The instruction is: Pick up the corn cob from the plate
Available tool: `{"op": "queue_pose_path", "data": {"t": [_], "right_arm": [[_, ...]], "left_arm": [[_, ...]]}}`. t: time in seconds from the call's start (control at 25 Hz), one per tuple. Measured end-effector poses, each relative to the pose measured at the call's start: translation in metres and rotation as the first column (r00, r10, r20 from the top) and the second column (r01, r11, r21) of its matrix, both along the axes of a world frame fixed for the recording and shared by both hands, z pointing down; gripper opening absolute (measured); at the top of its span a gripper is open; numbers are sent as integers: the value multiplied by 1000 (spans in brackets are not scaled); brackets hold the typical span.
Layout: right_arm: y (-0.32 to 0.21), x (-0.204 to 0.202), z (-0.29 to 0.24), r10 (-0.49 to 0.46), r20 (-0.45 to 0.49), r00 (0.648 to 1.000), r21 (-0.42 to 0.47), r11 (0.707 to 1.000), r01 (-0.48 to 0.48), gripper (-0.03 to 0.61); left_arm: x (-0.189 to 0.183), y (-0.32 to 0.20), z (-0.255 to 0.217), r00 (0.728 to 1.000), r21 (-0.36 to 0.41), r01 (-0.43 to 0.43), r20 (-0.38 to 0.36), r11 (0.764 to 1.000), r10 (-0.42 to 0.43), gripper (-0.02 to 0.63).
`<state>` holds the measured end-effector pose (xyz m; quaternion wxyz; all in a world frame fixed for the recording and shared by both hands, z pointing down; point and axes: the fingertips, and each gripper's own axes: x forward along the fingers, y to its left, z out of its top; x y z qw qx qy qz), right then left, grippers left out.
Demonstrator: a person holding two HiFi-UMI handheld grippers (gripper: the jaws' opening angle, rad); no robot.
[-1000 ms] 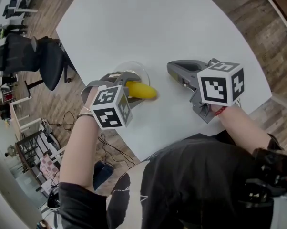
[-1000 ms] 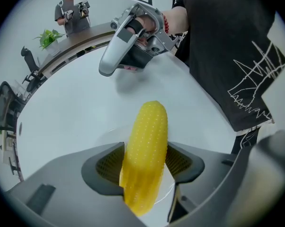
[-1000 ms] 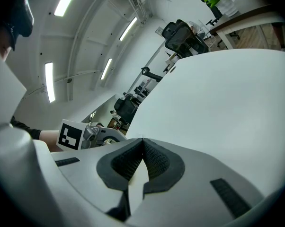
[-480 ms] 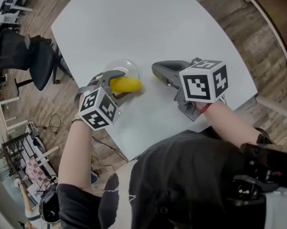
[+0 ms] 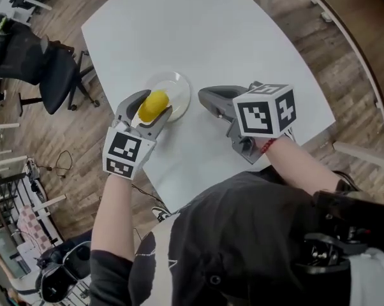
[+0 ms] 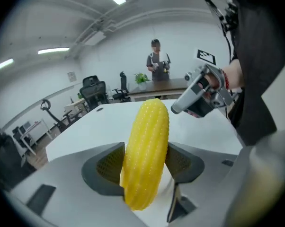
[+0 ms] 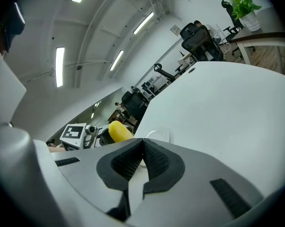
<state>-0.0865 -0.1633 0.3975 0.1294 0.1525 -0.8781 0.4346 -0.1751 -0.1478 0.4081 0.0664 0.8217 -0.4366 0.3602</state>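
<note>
Yellow corn cob gripped by left tongs at plate rim, near table edge; right tongs closed.

The corn cob is a smooth, bright yellow cob with fine rows of dimpled kernels, clamped about its middle between the dark ribbed fingers of the left gripper. In the left gripper view it stands nearly upright, leaning slightly right. The plate, small, round and pale, lies flat on the white tabletop left of the head view's centre, the cob overlapping its lower left rim.
</note>
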Motion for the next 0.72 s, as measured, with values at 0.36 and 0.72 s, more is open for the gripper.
{"op": "queue_pose_path", "data": {"t": [0.36, 0.72], "right_arm": [[52, -9, -35, -14, -17, 1000, 71, 997, 15, 14], [113, -37, -73, -138, 9, 990, 133, 982, 135, 14]], "left_arm": [[-18, 70, -44, 875, 49, 314, -402, 948, -269, 265], [-41, 158, -127, 540, 97, 553, -798, 827, -267, 267]]}}
